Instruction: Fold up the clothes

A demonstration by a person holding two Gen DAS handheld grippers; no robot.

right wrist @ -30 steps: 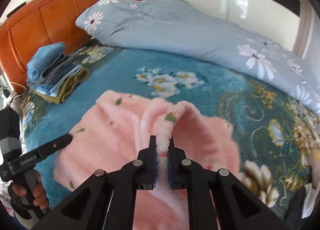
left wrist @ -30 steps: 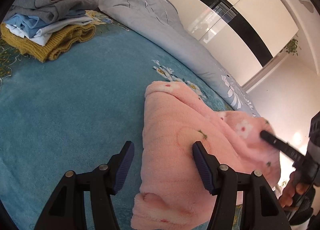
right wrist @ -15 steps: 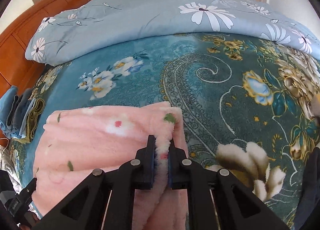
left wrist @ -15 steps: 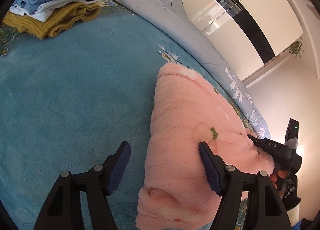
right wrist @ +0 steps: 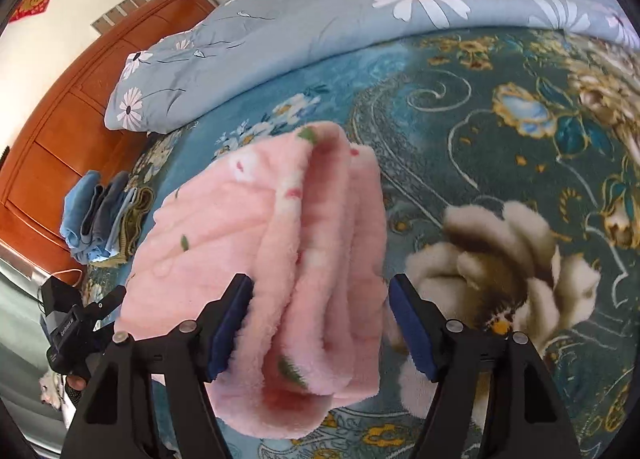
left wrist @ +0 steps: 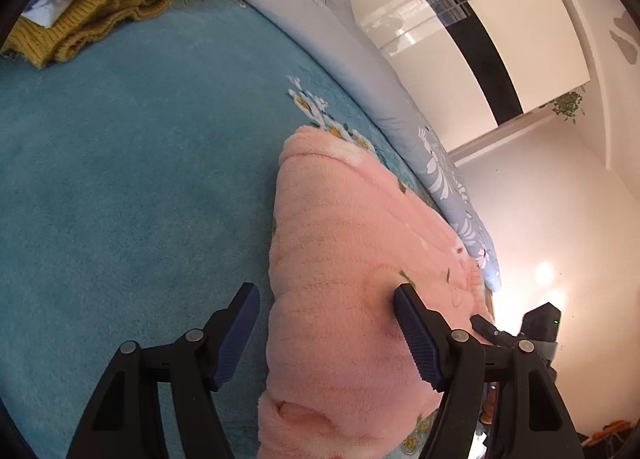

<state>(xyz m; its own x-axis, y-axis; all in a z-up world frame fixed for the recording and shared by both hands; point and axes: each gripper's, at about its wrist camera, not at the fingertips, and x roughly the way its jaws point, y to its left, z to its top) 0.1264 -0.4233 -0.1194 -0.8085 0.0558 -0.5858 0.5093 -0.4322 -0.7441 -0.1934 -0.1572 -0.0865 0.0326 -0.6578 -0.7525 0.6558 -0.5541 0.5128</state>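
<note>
A pink fleece garment (left wrist: 344, 279) lies folded into a thick bundle on the teal bed blanket (left wrist: 120, 199). My left gripper (left wrist: 326, 333) is open, its right finger pressing onto the fleece and its left finger over bare blanket. In the right wrist view the same pink garment (right wrist: 280, 259) shows several stacked layers, and my right gripper (right wrist: 320, 323) stands open astride its near end, holding nothing. The other hand-held gripper (right wrist: 80, 323) appears at the lower left of that view.
A stack of folded clothes (right wrist: 102, 219), with a mustard knit (left wrist: 88, 19) at the bottom, sits by the orange headboard (right wrist: 80, 119). A blue floral duvet (right wrist: 340, 27) is bunched along the far side. The blanket to the right carries a large flower pattern (right wrist: 500, 259).
My right gripper has let go of the pink fleece edge and opened; the fold now lies flat on the bundle. The left gripper stayed open and edged closer to the garment.
</note>
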